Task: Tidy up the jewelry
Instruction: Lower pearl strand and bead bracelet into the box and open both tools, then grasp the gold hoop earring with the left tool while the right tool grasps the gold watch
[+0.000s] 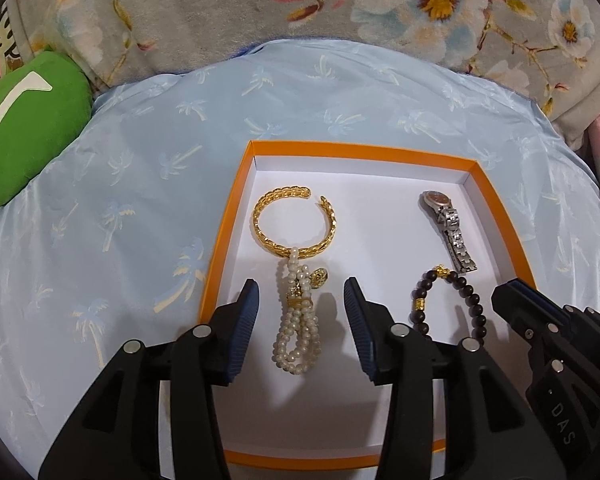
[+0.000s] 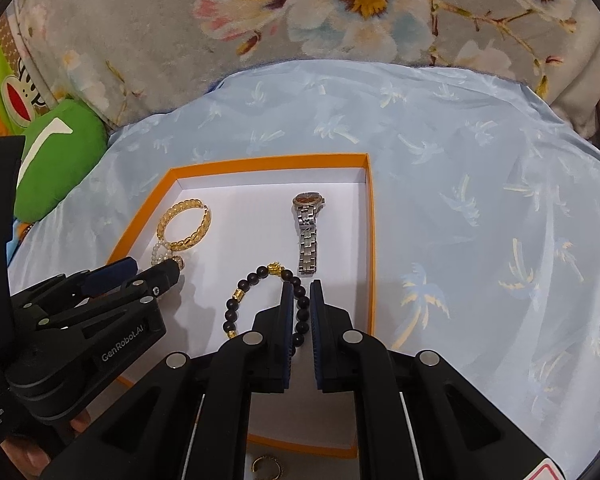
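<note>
From the left wrist camera, the orange-rimmed box (image 1: 228, 236) sits on a pale blue palm-print cloth (image 1: 140, 184) and serves as the landmark: a gold cuff bangle (image 1: 294, 222) lies toward the box's far-left corner, a pearl bracelet (image 1: 296, 320) trails from the bangle's near edge toward the camera, touching or overlapping it, a silver wristwatch (image 1: 450, 230) lies stretched out toward the far-right corner, and a dark bead bracelet (image 1: 448, 304) rests just nearer than the watch strap's end. The left gripper (image 1: 302, 300) hangs over the box's near-left part with its jaws wide apart and nothing between the pads — the pearl strand lies in the gap below, so it reads as lined up to straddle that piece rather than holding it. The right gripper's tip (image 1: 516, 300) enters at the box's right wall. From the right wrist camera, the right gripper (image 2: 300, 300) is nearly closed, its jaws on either side of the bead bracelet's (image 2: 260, 300) right-hand arc; whether the pads truly pinch the beads cannot be told. The watch (image 2: 309, 228) lies just beyond, along the box's (image 2: 370, 240) right wall, the bangle (image 2: 186, 224) toward the far left. A small gold ring (image 2: 265, 463) lies outside the box's near wall, probably yet to be put in.
</note>
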`<state>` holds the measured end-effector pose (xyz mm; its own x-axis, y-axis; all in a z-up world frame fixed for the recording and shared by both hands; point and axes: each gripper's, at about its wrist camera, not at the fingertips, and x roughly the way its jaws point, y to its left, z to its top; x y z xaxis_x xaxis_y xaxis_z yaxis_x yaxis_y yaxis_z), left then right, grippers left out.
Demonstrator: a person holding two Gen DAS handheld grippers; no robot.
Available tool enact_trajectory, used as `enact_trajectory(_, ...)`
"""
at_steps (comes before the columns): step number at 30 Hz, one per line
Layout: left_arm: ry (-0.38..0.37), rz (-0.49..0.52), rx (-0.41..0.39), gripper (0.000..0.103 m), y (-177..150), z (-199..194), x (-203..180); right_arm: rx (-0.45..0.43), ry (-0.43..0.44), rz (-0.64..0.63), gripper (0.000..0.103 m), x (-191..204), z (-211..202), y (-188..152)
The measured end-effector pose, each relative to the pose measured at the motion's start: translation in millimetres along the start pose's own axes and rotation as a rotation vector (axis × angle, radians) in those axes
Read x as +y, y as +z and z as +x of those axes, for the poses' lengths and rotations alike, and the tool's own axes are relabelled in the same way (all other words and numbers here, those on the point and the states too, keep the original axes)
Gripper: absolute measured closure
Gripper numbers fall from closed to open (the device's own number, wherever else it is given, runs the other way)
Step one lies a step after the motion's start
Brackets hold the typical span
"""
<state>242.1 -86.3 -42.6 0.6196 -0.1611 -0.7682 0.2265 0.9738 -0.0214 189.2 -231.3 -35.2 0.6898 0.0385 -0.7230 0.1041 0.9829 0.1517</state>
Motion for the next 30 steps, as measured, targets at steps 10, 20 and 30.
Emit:
enact_trajectory(10, 0.003, -0.013, -0.017, 0.059, -6, -30, 4, -0.033, 0.001, -0.012, 0.094, 5, -38, -13)
enact_trajectory(20, 0.019, -0.027, -0.026, 0.053, -36, -78, 22, -0.030, 0.020, -0.028, 0.094, 14, -86, -49)
enact_trajectory(30, 0.065, -0.073, -0.008, 0.053, -85, -116, 67, 0.024, 0.063, -0.073, 0.086, 34, -117, -103)
